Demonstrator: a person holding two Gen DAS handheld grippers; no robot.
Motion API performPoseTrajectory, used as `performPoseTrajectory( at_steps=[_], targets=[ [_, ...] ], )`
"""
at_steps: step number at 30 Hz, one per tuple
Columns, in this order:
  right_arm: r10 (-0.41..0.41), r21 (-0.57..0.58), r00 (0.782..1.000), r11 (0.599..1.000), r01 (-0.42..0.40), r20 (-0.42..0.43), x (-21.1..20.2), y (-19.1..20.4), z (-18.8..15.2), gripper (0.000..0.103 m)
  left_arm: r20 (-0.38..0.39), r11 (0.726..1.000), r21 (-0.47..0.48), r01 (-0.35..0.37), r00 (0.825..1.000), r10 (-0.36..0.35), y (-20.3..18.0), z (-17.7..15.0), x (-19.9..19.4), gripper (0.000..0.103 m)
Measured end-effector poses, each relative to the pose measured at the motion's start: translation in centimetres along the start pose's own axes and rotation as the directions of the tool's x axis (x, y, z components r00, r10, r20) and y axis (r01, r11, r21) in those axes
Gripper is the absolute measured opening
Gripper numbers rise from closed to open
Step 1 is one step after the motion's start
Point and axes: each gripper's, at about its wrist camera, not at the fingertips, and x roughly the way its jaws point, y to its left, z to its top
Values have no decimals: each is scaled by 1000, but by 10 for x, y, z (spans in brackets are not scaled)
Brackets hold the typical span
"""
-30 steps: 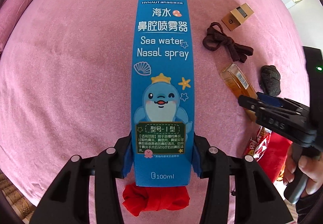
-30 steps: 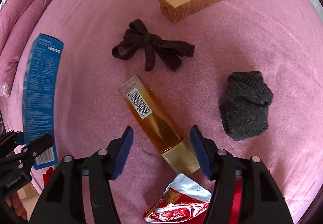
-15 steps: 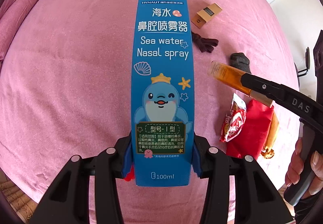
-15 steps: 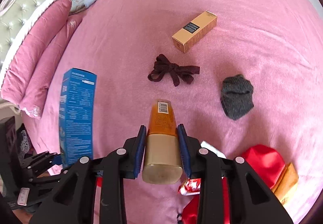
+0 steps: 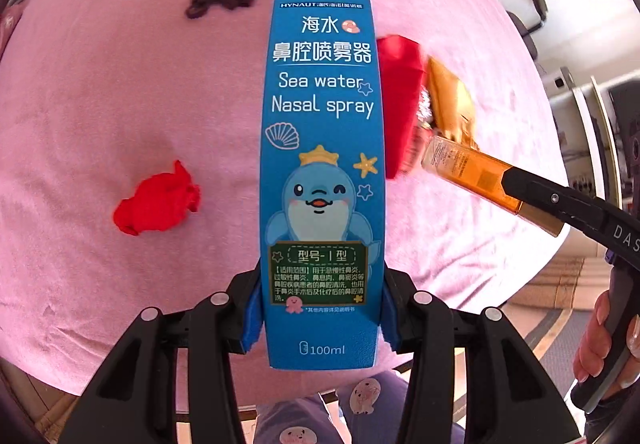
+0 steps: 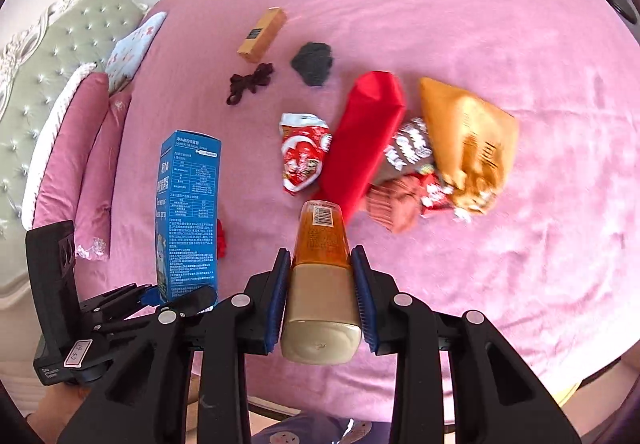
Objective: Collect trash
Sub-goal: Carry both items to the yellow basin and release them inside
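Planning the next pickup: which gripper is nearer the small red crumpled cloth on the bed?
Left. The left gripper, holding the blue nasal spray box, hangs just beside the red cloth. The right gripper, holding the amber bottle, is farther off, beyond the box.

Bright blue nasal spray box (image 5: 322,172) with white lettering, a cartoon dolphin in a yellow crown, a dark green panel. Amber bottle (image 6: 320,240) with a pale gold cap and a white barcode label. Pink bedspread (image 6: 500,24), plain. Red crumpled cloth (image 5: 156,204). Red bag (image 6: 362,140) beside an orange-gold bag (image 6: 464,132). Red-and-white snack wrapper (image 6: 304,152). Tan carton (image 6: 262,34) with a black label. Dark brown bow (image 6: 250,82). Charcoal grey sock (image 6: 313,62). Pale green tufted headboard (image 6: 52,56).
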Motion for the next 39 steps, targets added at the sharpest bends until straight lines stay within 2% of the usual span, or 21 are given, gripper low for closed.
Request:
performPoseTrajectory(
  at_steps=[5, 10, 15, 18, 22, 25, 28, 30, 31, 32, 33, 36, 39],
  targets=[
    [-60, 127, 997, 990, 52, 57, -59, -78, -46, 31, -53, 981, 187, 41, 998, -32, -89, -21, 12, 46],
    [-138, 274, 988, 955, 114, 68, -107, -163, -110, 31, -120, 941, 325, 96, 991, -60, -186, -52, 39, 46],
    [-203, 434, 977, 887, 159, 57, -150, -249, -183, 31, -216, 862, 480, 161, 974, -61, -282, -101, 69, 46],
    [-250, 503, 968, 841, 200, 34, -166, -291, -227, 31, -300, 805, 551, 219, 952, -53, -335, -135, 93, 46],
    [-266, 590, 964, 781, 204, 18, -180, -340, -279, 31, -372, 724, 640, 257, 928, -1, -395, -176, 126, 46],
    [-267, 635, 964, 747, 199, 11, -187, -369, -308, 31, -402, 682, 679, 271, 915, 36, -429, -203, 148, 46],
    [-250, 661, 968, 731, 171, 25, -192, -385, -332, 31, -435, 646, 705, 292, 898, 68, -460, -223, 170, 46],
    [-224, 670, 973, 730, 133, 52, -196, -393, -343, 35, -475, 632, 705, 322, 876, 83, -470, -233, 178, 47],
    [-224, 678, 972, 725, 122, 65, -199, -397, -348, 41, -479, 622, 714, 321, 872, 99, -475, -238, 181, 49],
    [-233, 685, 970, 718, 122, 72, -201, -400, -351, 58, -473, 610, 729, 312, 873, 118, -479, -242, 184, 64],
    [-242, 686, 967, 716, 127, 73, -204, -405, -355, 65, -456, 597, 745, 297, 880, 132, -482, -245, 185, 77],
    [-248, 677, 967, 721, 146, 55, -205, -411, -359, 61, -421, 581, 772, 259, 892, 162, -492, -250, 189, 80],
    [-228, 684, 972, 718, 124, 64, -206, -417, -363, 59, -407, 604, 760, 237, 899, 159, -491, -245, 186, 80]
  ],
)
